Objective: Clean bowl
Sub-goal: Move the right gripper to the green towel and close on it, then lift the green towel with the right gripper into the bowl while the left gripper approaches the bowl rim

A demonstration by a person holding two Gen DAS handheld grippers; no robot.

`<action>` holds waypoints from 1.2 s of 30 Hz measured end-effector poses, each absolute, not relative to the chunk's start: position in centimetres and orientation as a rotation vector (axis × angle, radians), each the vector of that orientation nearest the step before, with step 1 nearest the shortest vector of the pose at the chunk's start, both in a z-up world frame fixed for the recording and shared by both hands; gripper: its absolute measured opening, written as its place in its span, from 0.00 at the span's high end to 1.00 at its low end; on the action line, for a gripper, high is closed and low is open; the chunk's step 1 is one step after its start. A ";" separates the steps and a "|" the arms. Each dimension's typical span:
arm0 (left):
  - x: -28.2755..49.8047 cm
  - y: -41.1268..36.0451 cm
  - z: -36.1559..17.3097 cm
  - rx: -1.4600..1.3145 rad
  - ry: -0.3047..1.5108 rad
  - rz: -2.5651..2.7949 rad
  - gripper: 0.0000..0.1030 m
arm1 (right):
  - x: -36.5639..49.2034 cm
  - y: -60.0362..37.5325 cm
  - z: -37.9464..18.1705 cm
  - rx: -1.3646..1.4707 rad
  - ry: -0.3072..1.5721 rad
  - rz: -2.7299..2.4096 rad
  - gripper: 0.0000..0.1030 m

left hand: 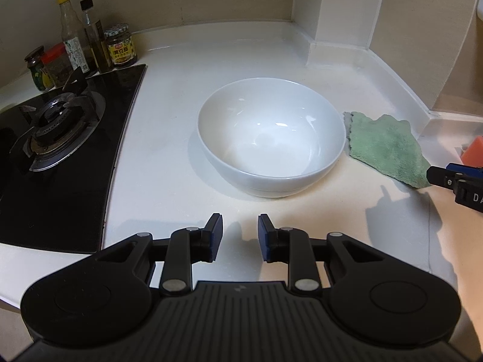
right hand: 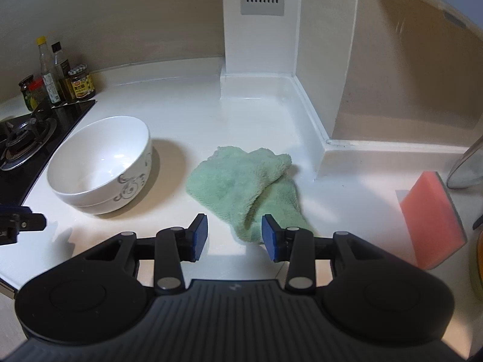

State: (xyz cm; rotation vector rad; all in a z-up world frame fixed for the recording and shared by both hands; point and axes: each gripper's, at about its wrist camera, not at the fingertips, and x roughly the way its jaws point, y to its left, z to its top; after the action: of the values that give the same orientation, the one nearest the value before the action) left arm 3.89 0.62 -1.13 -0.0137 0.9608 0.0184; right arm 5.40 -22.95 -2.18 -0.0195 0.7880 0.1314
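Green cloth (right hand: 244,187) is best pinched at its near edge by the right gripper (right hand: 235,235), spread empty above the counter (right hand: 187,114); the left gripper (left hand: 240,238), likewise apart, is kept before the bowl (left hand: 271,135).

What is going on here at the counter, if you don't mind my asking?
A person holds a gripper in each hand over a white counter, about to clean a bowl. The bowl stands empty beside the stove, untouched. The left gripper hovers open just in front of it. The right gripper is open too, with a corner of the green cloth lying between its fingers, not yet gripped. A pink sponge lies to the right.
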 end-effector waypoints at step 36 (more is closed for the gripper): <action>9.9 6.2 0.0 -0.108 0.941 -0.025 0.72 | 9.7 -20.1 4.1 -0.099 0.694 0.390 0.88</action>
State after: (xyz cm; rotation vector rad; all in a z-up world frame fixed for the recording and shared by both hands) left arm 9.90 6.21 -0.01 -0.1078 0.9406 -0.0246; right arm 9.69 -20.11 4.10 -0.0987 0.6943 0.3897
